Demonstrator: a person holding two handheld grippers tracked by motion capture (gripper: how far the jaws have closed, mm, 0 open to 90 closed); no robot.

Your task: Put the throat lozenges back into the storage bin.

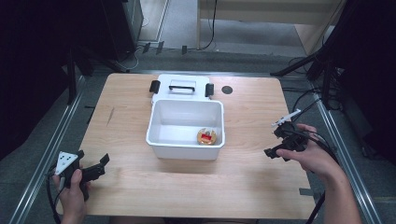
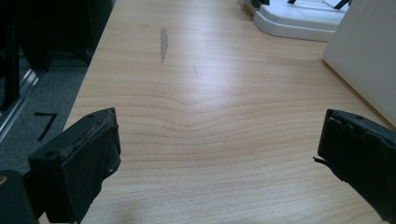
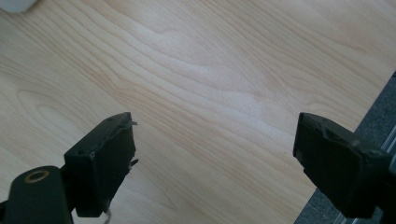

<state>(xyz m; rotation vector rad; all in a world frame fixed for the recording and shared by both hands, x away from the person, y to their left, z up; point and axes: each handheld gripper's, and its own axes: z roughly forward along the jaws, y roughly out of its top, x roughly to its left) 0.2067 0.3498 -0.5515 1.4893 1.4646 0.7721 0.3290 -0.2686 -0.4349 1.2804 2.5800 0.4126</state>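
Wooden counter (image 1: 140, 186) carries both your hands low at its near corners: your left hand (image 1: 72, 193) holds the left tool (image 1: 93, 170), jaws spread wide on nothing, and your right hand (image 1: 313, 156) holds the right tool (image 1: 279, 140), equally wide and empty. Between them, mid-counter, sits a white rectangular plastic bin (image 1: 185, 128) with a small round red-and-yellow item (image 1: 207, 136) inside, its white lid (image 1: 182, 87) just behind.
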